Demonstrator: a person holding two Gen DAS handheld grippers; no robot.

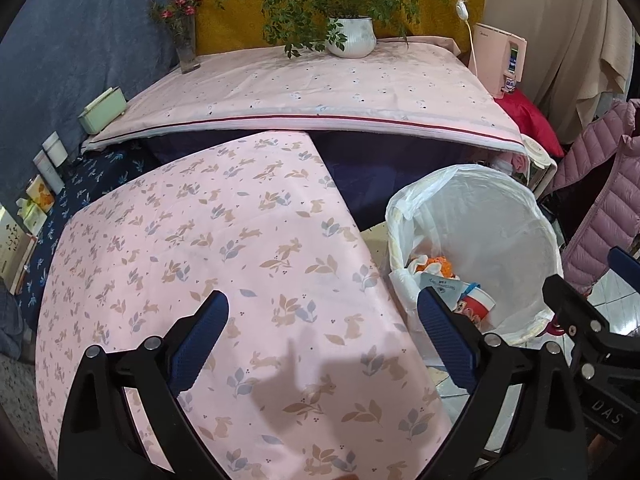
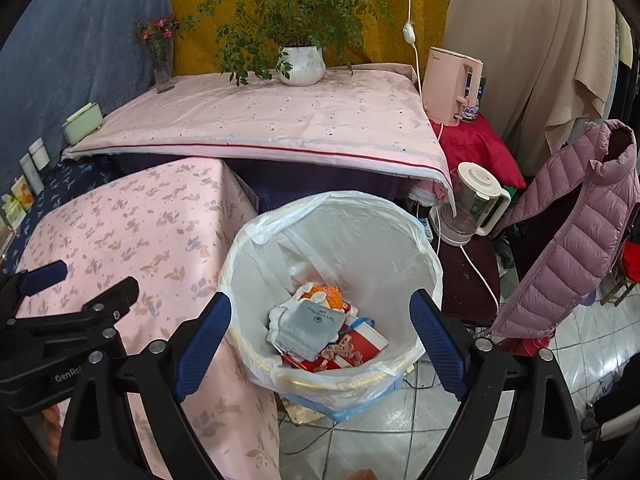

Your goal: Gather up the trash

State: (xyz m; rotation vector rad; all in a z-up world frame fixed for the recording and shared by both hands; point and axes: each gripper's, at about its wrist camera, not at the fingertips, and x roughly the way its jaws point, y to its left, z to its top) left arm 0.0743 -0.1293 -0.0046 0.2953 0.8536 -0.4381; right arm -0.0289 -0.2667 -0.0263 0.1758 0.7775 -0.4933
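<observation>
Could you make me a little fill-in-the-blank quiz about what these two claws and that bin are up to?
1. The trash bin is lined with a white plastic ____.
2. Both the left claw and the right claw hold ____.
3. The potted plant stands in a ____ pot.
4. The tablecloth beside the bin is printed with leaves and ____.

Missing words: bag; nothing; white; rabbits

I see a mustard wall hanging [image 2: 192,20] behind a pink-clothed table [image 2: 256,120], blue drape [image 2: 80,40] at left, beige curtain [image 2: 520,60] at right, and pale floor tiles [image 2: 580,340].
</observation>
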